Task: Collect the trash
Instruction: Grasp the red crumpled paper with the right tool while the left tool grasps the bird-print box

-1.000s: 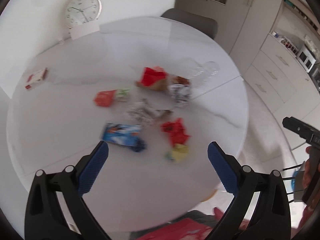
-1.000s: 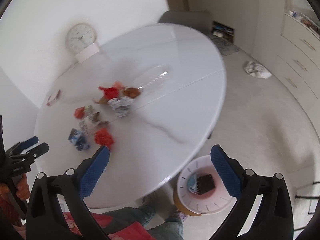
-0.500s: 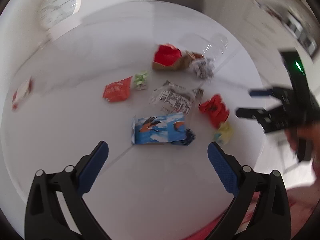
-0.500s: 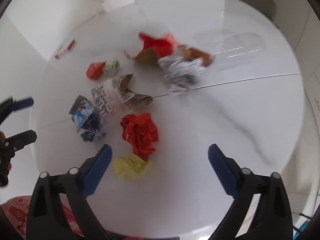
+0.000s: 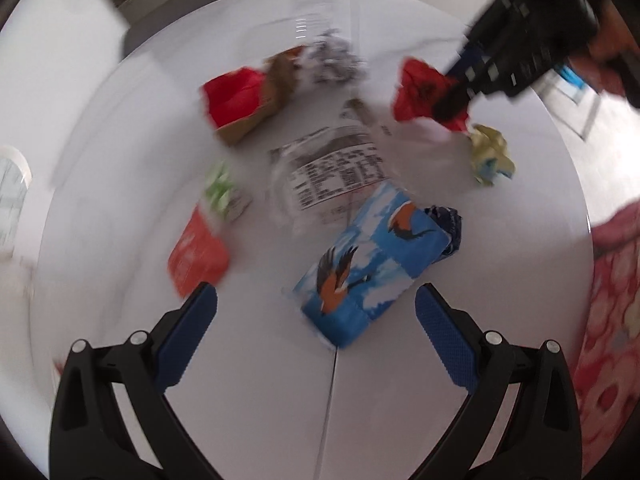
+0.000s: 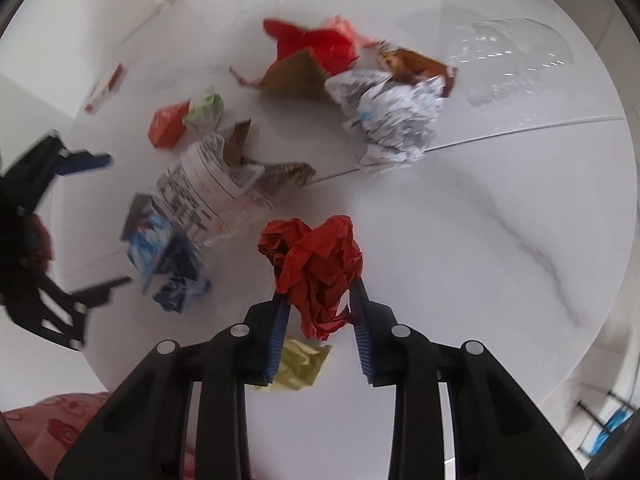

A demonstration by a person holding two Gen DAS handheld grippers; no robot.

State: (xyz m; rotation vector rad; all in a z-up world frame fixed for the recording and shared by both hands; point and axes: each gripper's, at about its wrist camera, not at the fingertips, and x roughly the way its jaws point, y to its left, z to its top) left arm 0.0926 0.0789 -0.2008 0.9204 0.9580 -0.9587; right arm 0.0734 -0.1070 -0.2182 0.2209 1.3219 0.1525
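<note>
At the far left of the white worktop [image 6: 460,208], in my right wrist view, my left gripper [image 5: 316,306] hangs with its jaws wide apart and nothing between them. It has dropped closer to the litter over the last second, and it now points down at the blue bird-print packet [image 5: 372,260], which lies flat just ahead of its fingers.

Next along are the small orange packet [image 6: 168,124] and the green wrapper [image 6: 206,110] touching it. Then comes the clear printed bag [image 6: 208,192], lying against the blue packet.

In the middle, my right gripper [image 6: 320,304] has just been closing. A moment ago its jaws stood wide above the worktop. Now the blue pads [image 6: 358,312] press on the crumpled red paper [image 6: 316,268] from both sides. The yellow paper ball [image 6: 300,364] lies on the worktop just below and behind that wad, not held.

Further right and back sit the red-and-brown carton [image 6: 308,60], the crumpled newsprint [image 6: 392,120] and a clear plastic bottle [image 6: 516,60], all loose.

I judge the red paper is now secured, so one piece is ready to be lifted away. No bin shows in either view now. Most of the trash remains on the worktop, and my left gripper looks set for the blue packet.
</note>
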